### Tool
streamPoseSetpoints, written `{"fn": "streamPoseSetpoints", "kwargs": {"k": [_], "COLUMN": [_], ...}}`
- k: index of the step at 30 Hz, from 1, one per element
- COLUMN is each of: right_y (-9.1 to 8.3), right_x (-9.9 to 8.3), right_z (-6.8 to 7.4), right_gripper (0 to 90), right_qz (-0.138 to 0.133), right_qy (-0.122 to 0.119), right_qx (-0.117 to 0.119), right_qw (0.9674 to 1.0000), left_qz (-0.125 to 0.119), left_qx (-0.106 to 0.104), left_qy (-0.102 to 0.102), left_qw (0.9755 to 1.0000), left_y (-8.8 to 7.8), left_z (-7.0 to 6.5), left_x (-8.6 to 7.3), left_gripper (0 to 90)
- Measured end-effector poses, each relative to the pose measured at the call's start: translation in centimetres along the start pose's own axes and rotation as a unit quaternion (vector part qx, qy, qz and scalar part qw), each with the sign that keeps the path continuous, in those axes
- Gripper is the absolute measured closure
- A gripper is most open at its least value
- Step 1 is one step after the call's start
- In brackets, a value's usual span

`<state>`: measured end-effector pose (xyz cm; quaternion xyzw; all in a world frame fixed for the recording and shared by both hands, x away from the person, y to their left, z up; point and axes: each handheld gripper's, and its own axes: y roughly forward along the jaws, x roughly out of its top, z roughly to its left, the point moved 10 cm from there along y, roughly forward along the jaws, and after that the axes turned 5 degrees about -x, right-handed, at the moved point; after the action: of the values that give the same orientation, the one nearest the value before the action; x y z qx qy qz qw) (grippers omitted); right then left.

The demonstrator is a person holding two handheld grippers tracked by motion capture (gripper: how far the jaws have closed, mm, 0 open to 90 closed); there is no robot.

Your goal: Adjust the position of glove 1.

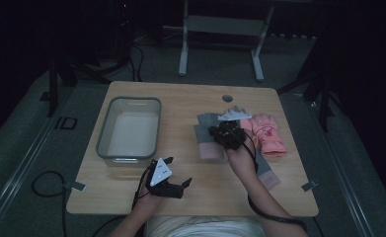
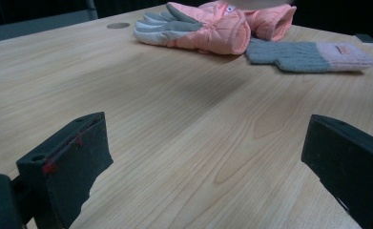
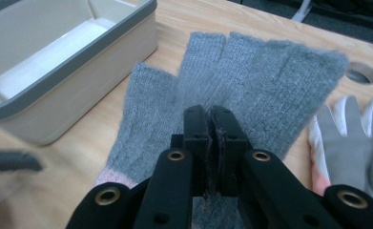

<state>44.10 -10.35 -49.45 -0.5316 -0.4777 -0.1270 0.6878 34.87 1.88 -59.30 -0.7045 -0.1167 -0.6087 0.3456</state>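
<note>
My right gripper (image 1: 224, 129) (image 3: 212, 119) is shut on a grey knitted glove (image 1: 206, 122) (image 3: 251, 76) with a pink cuff, pinching it near the palm. The glove spreads flat ahead of the jaws, between the bin and the pink gloves. A pair of padded pink gloves (image 1: 268, 133) (image 2: 208, 28) with grey-white palms lies to the right. A second grey knitted glove (image 1: 266, 174) (image 2: 308, 55) lies on the table near the person's right forearm. My left gripper (image 1: 178, 171) (image 2: 208, 167) stands open over bare wood near the front edge, nothing between its jaws.
A shallow bin with a grey rim (image 1: 101, 133) (image 3: 79, 62) stands on the left half of the wooden table (image 1: 180, 103). A round cable hole (image 1: 227, 98) (image 3: 363, 72) sits near the far edge. A table frame stands on the floor beyond.
</note>
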Motion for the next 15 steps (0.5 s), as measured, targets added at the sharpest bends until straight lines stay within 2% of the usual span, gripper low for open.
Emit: {"fn": "streamPoseSetpoints", "kwargs": {"k": [1, 2, 5, 11, 15], "right_y": [-0.6, -0.9, -1.3, -1.1, -0.4], "right_x": [-0.7, -1.3, -3.4, -6.3, -8.0], "right_z": [0.4, 0.6, 1.2, 1.1, 1.0], "right_gripper": [86.0, 86.0, 86.0, 85.9, 85.9], "right_qz": [0.000, 0.002, 0.014, 0.031, 0.037], "right_qy": [0.008, 0.003, 0.010, 0.036, 0.035], "right_qx": [0.004, -0.003, -0.005, -0.015, -0.037], "right_qw": [1.0000, 1.0000, 0.9998, 0.9988, 0.9980], "left_qz": [-0.001, -0.003, -0.003, -0.002, -0.001], "left_qx": [0.000, 0.000, 0.000, 0.000, 0.000], "left_qy": [-0.002, -0.004, -0.007, -0.001, -0.002], "left_qw": [1.0000, 1.0000, 1.0000, 1.0000, 1.0000], "left_y": [0.0, 0.0, 0.0, 0.0, 0.0], "left_z": [0.0, 0.1, 0.2, 0.0, 0.0], "left_x": [0.0, 0.0, 0.0, 0.0, 0.0], "left_gripper": [2.0, 2.0, 2.0, 2.0, 2.0]}}
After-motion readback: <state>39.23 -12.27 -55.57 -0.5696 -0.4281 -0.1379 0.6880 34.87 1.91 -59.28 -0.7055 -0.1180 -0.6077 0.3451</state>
